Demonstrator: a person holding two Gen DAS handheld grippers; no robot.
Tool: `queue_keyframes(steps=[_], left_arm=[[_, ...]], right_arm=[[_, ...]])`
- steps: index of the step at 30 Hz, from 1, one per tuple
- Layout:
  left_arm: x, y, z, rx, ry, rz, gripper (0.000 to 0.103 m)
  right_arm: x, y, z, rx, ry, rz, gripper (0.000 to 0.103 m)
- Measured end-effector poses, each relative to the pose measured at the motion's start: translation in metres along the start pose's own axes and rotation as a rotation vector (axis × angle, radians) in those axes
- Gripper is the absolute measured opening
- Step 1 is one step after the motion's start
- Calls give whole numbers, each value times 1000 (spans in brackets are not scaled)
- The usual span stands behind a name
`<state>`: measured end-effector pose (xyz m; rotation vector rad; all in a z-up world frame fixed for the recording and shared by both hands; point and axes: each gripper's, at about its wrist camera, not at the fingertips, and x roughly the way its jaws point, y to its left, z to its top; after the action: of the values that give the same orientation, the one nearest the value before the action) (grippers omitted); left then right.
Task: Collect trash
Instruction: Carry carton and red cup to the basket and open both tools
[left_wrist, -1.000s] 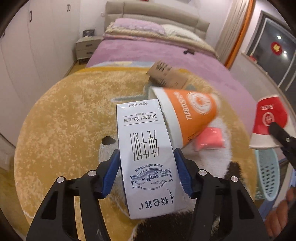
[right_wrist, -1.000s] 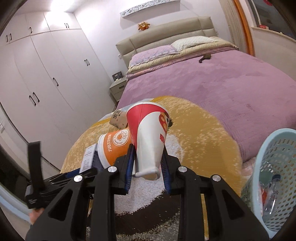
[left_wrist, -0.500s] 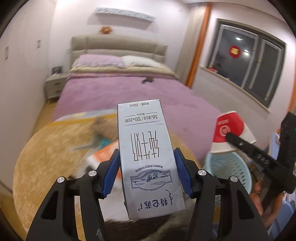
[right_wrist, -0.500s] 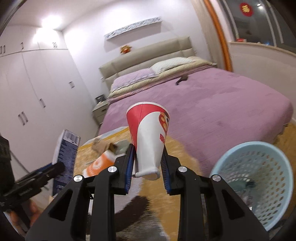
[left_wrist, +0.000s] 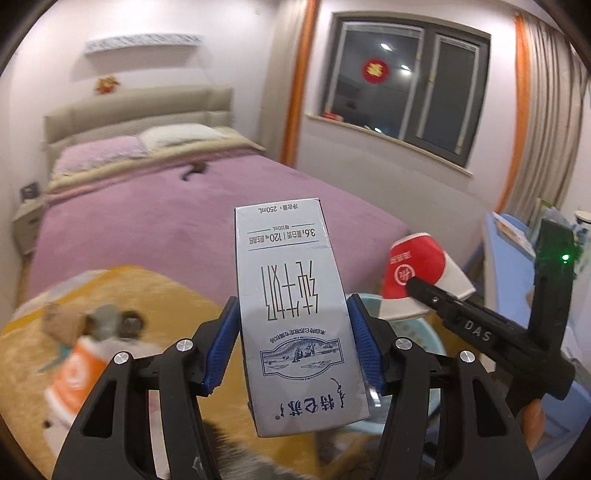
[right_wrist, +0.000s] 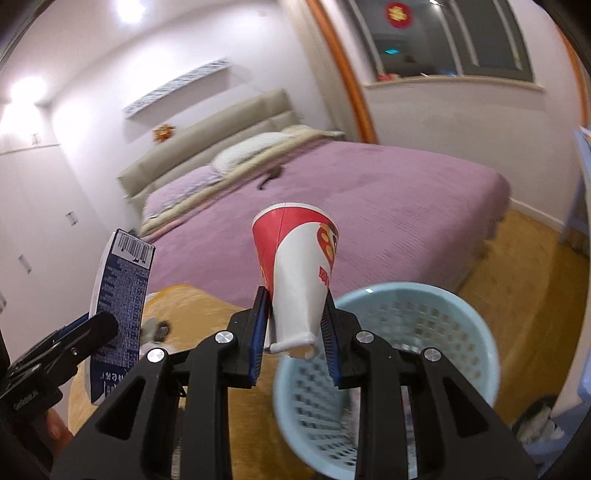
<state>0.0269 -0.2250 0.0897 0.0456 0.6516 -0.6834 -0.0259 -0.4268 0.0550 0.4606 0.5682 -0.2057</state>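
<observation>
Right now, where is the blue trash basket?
In the right wrist view the blue basket stands on the floor just below and right of the right gripper, which holds the red and white cup, near the bed's foot.

1. My right gripper (right_wrist: 293, 325) is clamped on a red-and-white paper cup (right_wrist: 299, 273).
2. A light blue basket (right_wrist: 399, 373) sits just below and right of it.
3. At left, my left gripper (right_wrist: 74, 343) holds a milk carton (right_wrist: 120, 306).
</observation>
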Motion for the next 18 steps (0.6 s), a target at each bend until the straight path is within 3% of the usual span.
queue_keyframes(steps=[6, 13, 14, 15, 16, 18], left_arm=[[67, -14, -10, -40, 127, -193, 57], [115, -24, -28, -4, 185, -152, 61], [119, -25, -30, 10, 186, -128, 71], [116, -22, -31, 15, 181, -113, 79], [115, -21, -32, 17, 173, -107, 82], [111, -14, -34, 13, 173, -120, 82]], right_arm=[[33, -56, -3, 157, 102, -15, 27], [58, -78, -18, 155, 154, -176, 29], [62, -80, -19, 148, 164, -203, 29], [66, -83, -20, 142, 175, -223, 35], [68, -83, -22, 139, 183, -234, 51], [68, -90, -25, 152, 177, -254, 63]])
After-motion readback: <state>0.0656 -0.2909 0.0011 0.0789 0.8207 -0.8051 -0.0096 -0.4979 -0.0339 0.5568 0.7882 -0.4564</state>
